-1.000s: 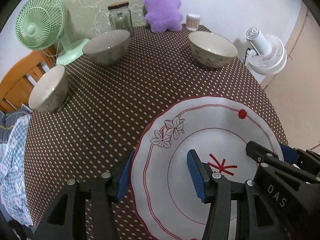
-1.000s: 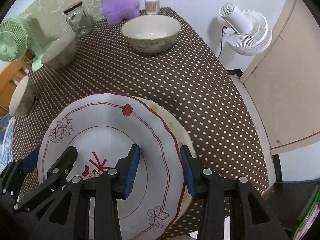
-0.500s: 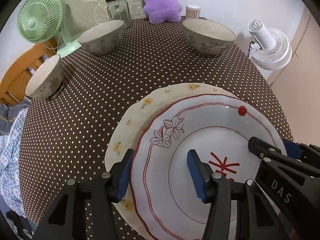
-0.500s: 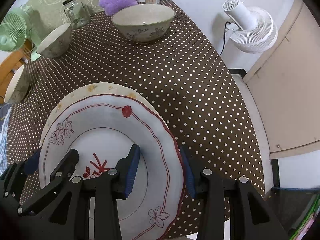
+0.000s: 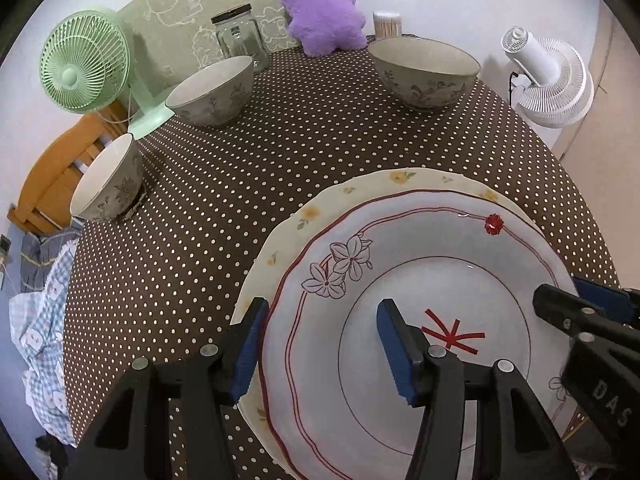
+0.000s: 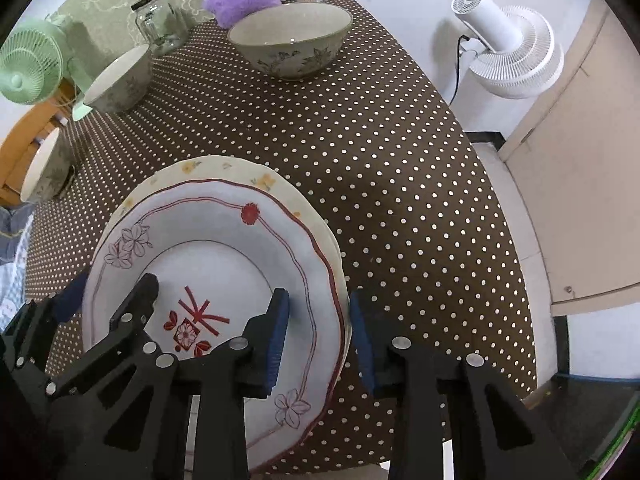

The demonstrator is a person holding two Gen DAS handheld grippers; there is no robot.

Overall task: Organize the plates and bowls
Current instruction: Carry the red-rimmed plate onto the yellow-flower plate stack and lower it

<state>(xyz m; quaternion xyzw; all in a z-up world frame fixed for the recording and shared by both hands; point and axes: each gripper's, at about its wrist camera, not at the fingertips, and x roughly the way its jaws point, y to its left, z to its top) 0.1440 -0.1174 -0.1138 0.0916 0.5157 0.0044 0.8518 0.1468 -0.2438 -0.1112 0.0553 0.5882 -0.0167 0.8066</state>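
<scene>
The white plate with red trim [image 5: 420, 280] lies on top of the cream plate with yellow flowers [image 5: 304, 216] at the near edge of the tabletop [image 5: 280, 140], so the stacking step looks to be ending.

The left gripper [image 5: 320, 344] straddles the white plate's left rim, and its jaws are opening, with the pads no longer pressing. The right gripper [image 6: 320, 332] straddles the right rim of both plates. Its jaws are closing, but a gap shows on each side.

Next comes letting go and lifting both clear without dragging the stack. Then the three bowls wait: the large bowl [image 6: 290, 40], the middle bowl [image 5: 212, 88] and the left bowl [image 5: 108, 180], all well apart.
</scene>
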